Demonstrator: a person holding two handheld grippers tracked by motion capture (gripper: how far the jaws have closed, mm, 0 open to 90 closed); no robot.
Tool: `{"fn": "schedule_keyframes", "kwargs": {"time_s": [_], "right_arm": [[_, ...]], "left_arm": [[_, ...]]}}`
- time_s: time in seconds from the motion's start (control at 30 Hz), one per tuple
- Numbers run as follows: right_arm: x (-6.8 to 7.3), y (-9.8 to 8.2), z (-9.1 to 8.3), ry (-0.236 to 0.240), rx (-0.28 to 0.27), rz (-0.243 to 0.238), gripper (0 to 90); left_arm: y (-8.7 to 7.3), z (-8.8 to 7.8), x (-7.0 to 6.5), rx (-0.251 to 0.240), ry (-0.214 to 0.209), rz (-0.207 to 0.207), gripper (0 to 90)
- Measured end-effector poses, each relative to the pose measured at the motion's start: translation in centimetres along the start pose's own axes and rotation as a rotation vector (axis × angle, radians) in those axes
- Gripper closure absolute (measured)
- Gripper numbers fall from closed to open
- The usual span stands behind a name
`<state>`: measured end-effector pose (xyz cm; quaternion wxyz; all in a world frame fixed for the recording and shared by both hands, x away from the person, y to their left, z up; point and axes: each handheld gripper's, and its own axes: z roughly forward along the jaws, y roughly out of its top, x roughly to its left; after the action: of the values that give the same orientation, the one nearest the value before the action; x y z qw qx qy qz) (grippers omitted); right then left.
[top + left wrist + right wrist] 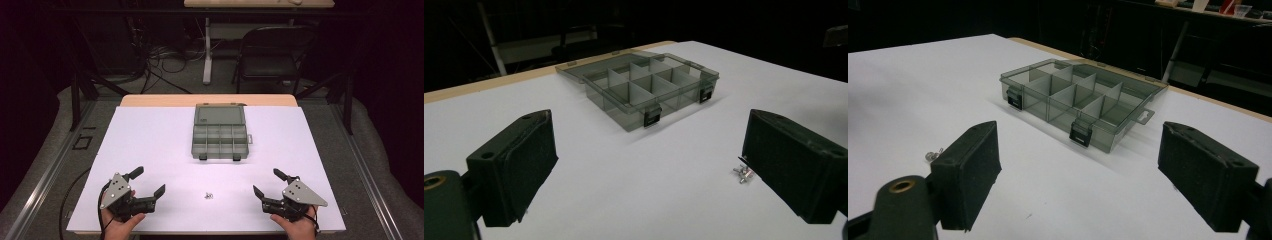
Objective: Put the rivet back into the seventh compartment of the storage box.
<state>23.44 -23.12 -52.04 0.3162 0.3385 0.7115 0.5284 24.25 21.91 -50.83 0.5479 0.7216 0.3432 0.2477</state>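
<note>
A grey see-through compartment box [220,138] lies open at the table's middle back, its lid flat behind it and its cells looking empty. The box [651,85] stands ahead of both jaw pairs, as does the box [1078,97] in the right gripper view. A few small silvery screws [209,195] lie near the front edge, between my two grippers. My left gripper [149,181] rests at the front left, open, nothing between its jaws. My right gripper [266,182] rests at the front right, open and empty too. The screws [743,173] lie beside the left gripper's right jaw.
A white sheet [150,145] covers the wooden table. A dark chair [272,52] and a second table's leg [207,50] stand beyond the far edge, with cables on the floor. A cable trails off the left gripper over the front left edge.
</note>
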Motion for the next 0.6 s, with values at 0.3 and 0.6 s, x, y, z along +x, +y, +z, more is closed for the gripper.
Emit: {"fn": "schedule_keyframes", "kwargs": {"time_s": [0.3, 0.6], "right_arm": [[-0.2, -0.1, 0.2, -0.007, 0.031, -0.009, 17.5], [0.6, 0.8, 1.3, -0.022, 0.13, -0.044, 22.2]], "left_arm": [[0.0, -0.1, 0.2, 0.001, 0.003, -0.006, 7.6], [-0.3, -0.7, 0.3, 0.009, -0.007, -0.016, 9.7]]}}
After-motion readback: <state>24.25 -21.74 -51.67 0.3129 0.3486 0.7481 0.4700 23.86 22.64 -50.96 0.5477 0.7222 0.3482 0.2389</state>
